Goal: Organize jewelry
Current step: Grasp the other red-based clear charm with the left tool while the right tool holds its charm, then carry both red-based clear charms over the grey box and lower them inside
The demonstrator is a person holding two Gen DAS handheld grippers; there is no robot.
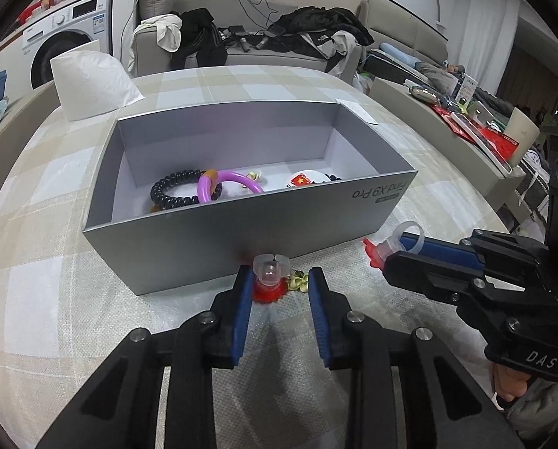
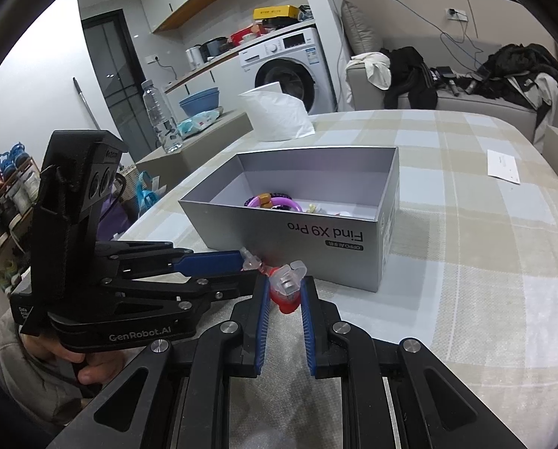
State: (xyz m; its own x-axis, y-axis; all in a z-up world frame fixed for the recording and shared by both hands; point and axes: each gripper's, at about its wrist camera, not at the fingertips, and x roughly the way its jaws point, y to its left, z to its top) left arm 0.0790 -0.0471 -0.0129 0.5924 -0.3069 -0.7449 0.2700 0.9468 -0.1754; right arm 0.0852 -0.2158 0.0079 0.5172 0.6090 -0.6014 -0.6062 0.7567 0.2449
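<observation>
A grey phone box (image 1: 204,239) (image 2: 316,239) stands open on the table, holding a dark bead bracelet (image 1: 174,191), a purple bangle (image 1: 226,183) (image 2: 275,200) and small pieces. My left gripper (image 1: 279,280) is open around a red toy ring with a clear band (image 1: 267,280) lying beside a small flower piece (image 1: 297,282) at the box's near wall. My right gripper (image 2: 284,292) (image 1: 387,250) is shut on a second red ring with a clear band (image 2: 286,288) (image 1: 391,247), held just above the table right of the box.
A white tissue pack (image 1: 88,82) (image 2: 275,116) stands behind the box. A paper slip (image 2: 503,168) lies at the table's far right. A checked cloth (image 1: 54,299) covers the table. A sofa with clothes (image 1: 260,45) is behind.
</observation>
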